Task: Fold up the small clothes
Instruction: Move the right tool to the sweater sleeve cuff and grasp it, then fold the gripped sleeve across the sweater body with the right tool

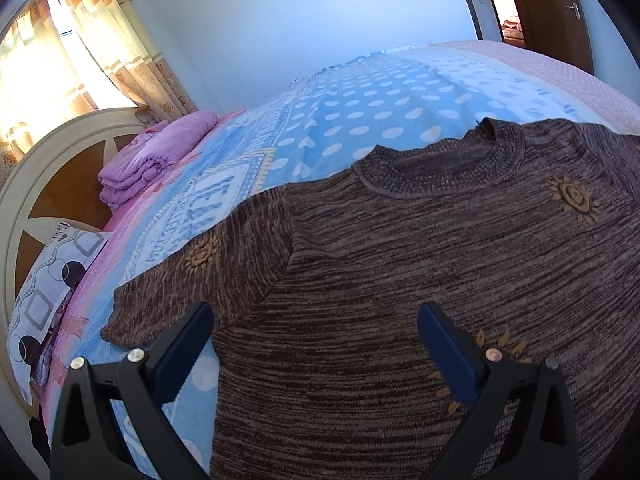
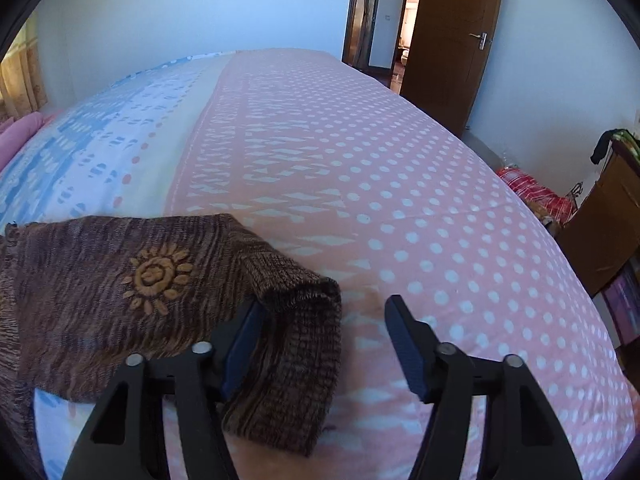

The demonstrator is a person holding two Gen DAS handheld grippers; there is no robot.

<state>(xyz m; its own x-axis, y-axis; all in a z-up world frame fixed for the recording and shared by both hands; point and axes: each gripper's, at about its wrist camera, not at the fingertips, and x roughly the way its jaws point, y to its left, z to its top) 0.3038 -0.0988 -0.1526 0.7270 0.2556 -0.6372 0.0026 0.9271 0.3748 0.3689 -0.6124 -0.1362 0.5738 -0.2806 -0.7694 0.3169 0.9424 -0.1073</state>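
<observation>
Sweater (image 1: 420, 264) — brown marled knit with orange sun motifs — lies spread flat on the bed (image 2: 360, 168), neckline towards the far side, body towards the cameras. In the left wrist view one sleeve (image 1: 192, 280) extends to the left over the blue polka-dot part of the bed cover (image 1: 360, 120). In the right wrist view the other sleeve (image 2: 168, 276) reaches right onto the pink dotted part of the cover, and its ribbed cuff (image 2: 292, 356) is folded down towards the camera.

Left tongs (image 1: 316, 340) are spread wide above the sweater's body, near the armpit seam; nothing sits between the fingers, and contact with the knit cannot be confirmed. Right tongs (image 2: 324, 344) stand about half open. The cuff lies in the gap, against the inner face of the left-hand finger (image 2: 240, 352); the right-hand finger (image 2: 408, 352) is clear of the fabric, over bare cover. No grip is made.

Surroundings: a folded purple quilt (image 1: 148, 160) and a patterned pillow (image 1: 52, 288) lie at the head of the bed, against a cream and brown headboard (image 1: 52, 168). Curtains (image 1: 92, 40) hang sunlit behind it. A brown door (image 2: 452, 40) with a red paper emblem stands open past the foot of the bed, and a wooden cabinet (image 2: 604, 216) stands at the far right.
</observation>
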